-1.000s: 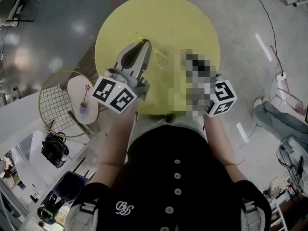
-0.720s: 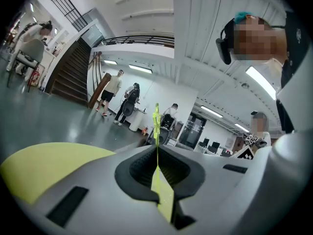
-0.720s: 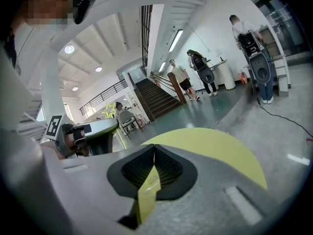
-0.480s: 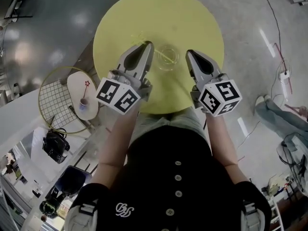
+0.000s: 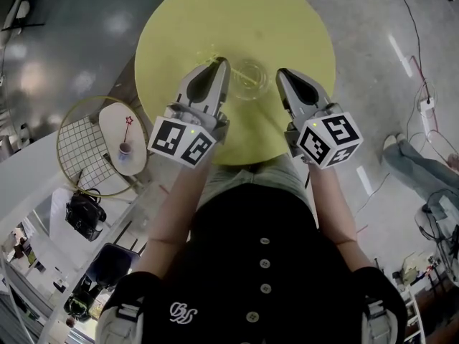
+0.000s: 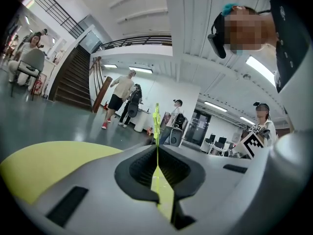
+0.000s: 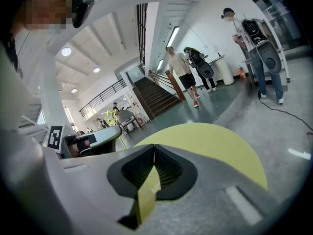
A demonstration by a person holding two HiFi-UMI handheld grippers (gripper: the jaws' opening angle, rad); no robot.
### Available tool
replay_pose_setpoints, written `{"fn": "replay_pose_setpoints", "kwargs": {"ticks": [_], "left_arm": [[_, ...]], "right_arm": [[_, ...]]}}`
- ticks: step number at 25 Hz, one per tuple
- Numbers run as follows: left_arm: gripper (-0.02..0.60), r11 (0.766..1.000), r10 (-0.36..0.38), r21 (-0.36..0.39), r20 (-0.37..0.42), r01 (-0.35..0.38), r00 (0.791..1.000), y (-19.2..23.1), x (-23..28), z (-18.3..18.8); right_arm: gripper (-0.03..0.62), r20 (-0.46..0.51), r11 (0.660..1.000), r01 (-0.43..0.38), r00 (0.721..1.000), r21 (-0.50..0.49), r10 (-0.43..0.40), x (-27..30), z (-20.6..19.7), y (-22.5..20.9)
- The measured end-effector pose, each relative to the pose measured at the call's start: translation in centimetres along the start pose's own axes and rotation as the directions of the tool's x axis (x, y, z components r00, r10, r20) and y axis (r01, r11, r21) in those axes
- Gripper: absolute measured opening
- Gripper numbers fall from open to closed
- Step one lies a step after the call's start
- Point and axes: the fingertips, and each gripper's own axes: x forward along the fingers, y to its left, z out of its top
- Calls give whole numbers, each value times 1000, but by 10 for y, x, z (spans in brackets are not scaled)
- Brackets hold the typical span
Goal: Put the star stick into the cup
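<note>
A clear cup [image 5: 249,79] stands on the round yellow table [image 5: 287,20], between the tips of both grippers. My left gripper [image 5: 219,68] is shut on a thin yellow-green star stick [image 6: 156,124], which rises straight up out of its jaws [image 6: 157,153]. The star [image 7: 111,115] shows as a yellow outline above the left gripper [image 7: 93,138] in the right gripper view. My right gripper [image 5: 281,77] sits just right of the cup, jaws shut [image 7: 154,153] with nothing between them. Whether the stick's lower end reaches the cup is unclear.
A small white side table [image 5: 118,131] at the left carries a little cup [image 5: 125,150] with a red star stick [image 5: 130,120]. A wire grid frame [image 5: 82,153] leans beside it. Cables run across the floor [image 5: 409,63] at the right. People stand in the background.
The right gripper now shows in full beside the cup. The left gripper has stayed almost still, holding the stick. The view has shifted slightly.
</note>
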Motion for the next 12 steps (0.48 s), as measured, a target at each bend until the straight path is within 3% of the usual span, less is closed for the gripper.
{"fn": "replay_pose_setpoints", "kwargs": {"ticks": [12], "left_arm": [[15,1000,-16,0,-27,16,1000,2,6,-22]], "right_arm": [[3,3,999,40,999,-9,-40,-5,1,-13]]}}
